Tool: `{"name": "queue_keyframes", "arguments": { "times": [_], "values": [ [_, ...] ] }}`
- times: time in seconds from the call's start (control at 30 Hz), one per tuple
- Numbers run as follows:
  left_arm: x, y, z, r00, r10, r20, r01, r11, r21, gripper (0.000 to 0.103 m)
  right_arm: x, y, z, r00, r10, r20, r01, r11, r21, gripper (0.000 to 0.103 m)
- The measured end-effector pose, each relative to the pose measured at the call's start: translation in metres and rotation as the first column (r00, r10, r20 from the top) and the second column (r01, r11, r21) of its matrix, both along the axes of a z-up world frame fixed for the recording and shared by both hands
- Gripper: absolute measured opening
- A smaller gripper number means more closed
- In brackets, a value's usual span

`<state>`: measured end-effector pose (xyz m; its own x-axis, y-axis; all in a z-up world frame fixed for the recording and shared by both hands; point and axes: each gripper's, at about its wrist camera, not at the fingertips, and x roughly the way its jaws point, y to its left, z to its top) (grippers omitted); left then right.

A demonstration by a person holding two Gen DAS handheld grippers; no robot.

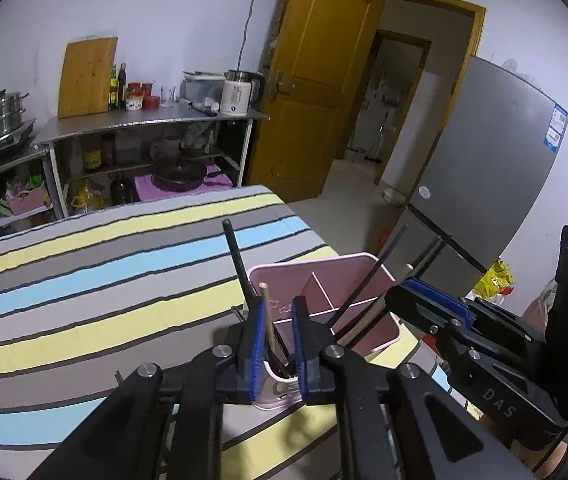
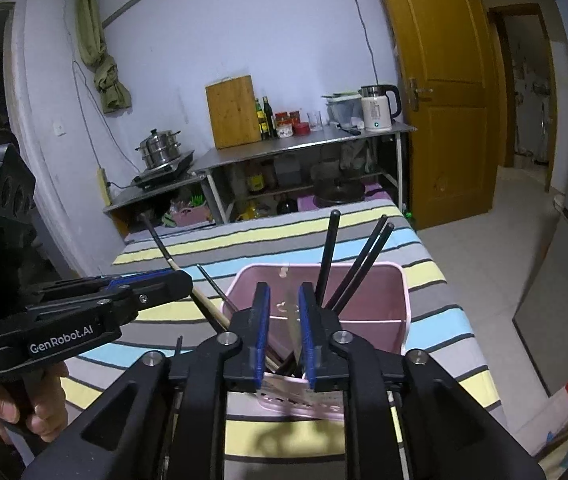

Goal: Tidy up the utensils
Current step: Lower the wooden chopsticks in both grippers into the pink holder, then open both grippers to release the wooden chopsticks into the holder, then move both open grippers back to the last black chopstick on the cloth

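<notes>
A pink divided utensil holder stands on the striped table. My left gripper hangs over its near left compartment with the jaws a little apart. A pale wooden stick stands between them against the left pad, and the right pad is clear of it. A black handle rises just to the left. My right gripper is over the holder too, its jaws apart around a thin metal blade that leans by the right pad. Black chopsticks stand in the holder.
A steel counter at the back carries a cutting board, bottles and a white kettle. A steamer pot sits at the left. A wooden door and a grey fridge stand to the right. A hand holds the left gripper.
</notes>
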<state>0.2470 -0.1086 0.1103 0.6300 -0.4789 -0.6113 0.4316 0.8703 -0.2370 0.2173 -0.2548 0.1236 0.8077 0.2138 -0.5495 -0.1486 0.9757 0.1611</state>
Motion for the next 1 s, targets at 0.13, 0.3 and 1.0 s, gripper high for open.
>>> {"name": "queue_keyframes", "arguments": {
  "times": [0.13,0.3,1.0],
  "values": [
    [-0.014,0.011,0.010,0.999,0.016,0.031,-0.016,1.000,-0.012,0.015,-0.009,0.002,0.009,1.000,-0.003,0.027,0.003,1.000,-0.009,0.025],
    [-0.030,0.030,0.020,0.997,0.046,0.058,-0.044,0.998,-0.035,0.015,-0.020,0.003,0.018,0.999,-0.008,0.049,0.009,1.000,-0.009,0.025],
    [-0.112,0.076,0.004,0.988,0.129,0.085,-0.128,0.992,-0.022,0.015,-0.070,0.020,0.015,0.997,0.064,0.046,-0.064,0.998,0.011,0.025]
  ]
}}
